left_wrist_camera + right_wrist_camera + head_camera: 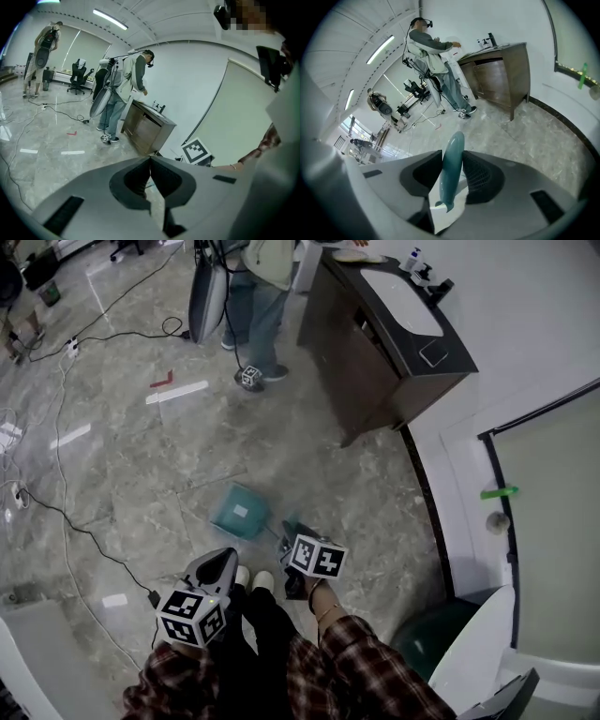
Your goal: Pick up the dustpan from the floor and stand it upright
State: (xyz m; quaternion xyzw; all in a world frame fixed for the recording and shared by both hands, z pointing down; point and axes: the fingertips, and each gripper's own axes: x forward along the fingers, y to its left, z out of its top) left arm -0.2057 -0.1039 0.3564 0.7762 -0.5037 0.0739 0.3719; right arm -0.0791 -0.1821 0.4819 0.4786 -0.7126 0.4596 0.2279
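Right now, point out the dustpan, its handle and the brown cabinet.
dustpan (232, 517), head view, on the teal pan body.
handle (452, 159), right gripper view, on the teal shaft, about midway along.
brown cabinet (354, 367), head view, on its wooden front face.

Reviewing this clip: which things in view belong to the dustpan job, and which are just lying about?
Job in hand:
- teal dustpan
- its handle, gripped between the jaws of the right gripper
- left gripper, shut and empty

Lying about:
- dark vanity cabinet
- cables on the floor
- red tape mark
- person standing by the cabinet
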